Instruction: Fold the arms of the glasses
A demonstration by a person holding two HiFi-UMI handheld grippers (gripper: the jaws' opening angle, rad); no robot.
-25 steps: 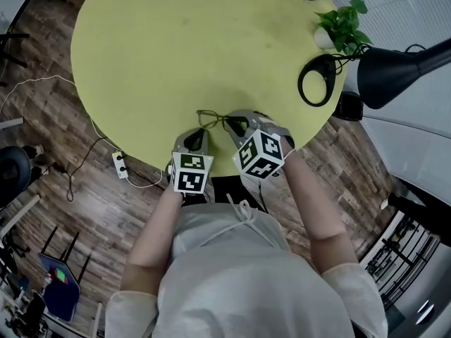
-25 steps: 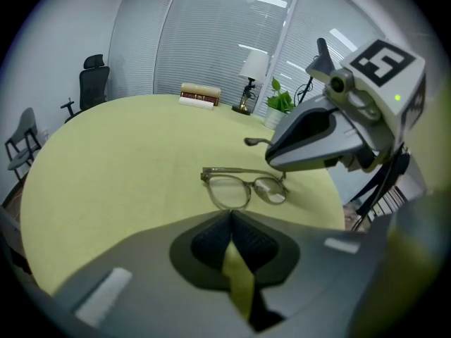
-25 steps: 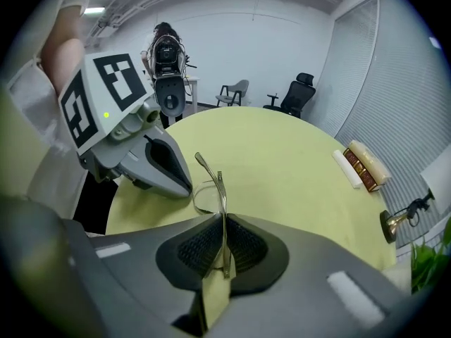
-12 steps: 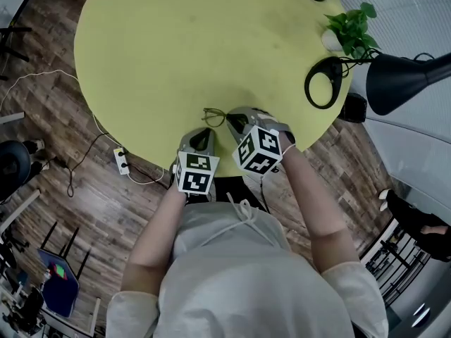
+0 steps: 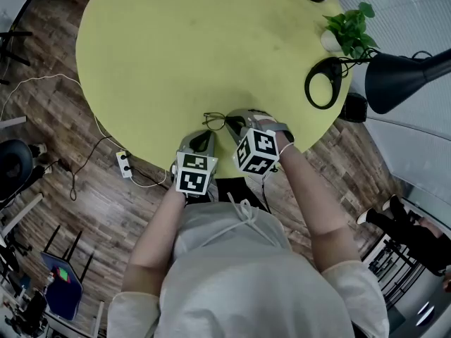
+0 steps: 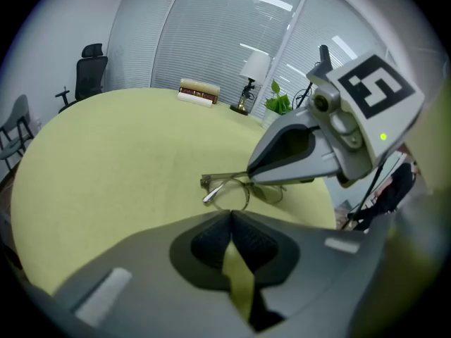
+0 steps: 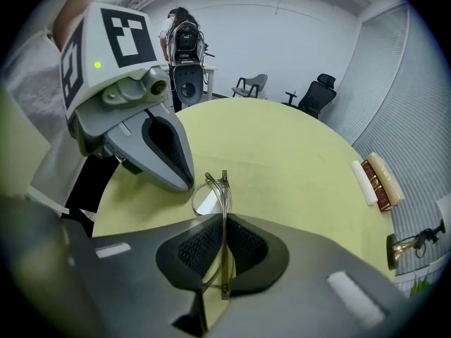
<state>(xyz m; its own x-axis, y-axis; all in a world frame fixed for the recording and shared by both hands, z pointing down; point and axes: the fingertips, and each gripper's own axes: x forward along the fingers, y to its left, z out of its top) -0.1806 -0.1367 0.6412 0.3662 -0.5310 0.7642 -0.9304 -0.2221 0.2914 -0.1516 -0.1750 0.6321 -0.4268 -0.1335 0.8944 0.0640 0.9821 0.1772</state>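
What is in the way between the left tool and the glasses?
Nothing I can see. Only bare table lies between the shut left tool and the glasses. The right tool pinches them from the side.

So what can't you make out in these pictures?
Head view: the right claw covers part of the glasses; the lamp is cut off by the right edge.
Left gripper view: that claw hides the far lens; the title on the book is too small to read.
Right gripper view: whether the other arm is folded is unclear, thin and partly behind the claw.
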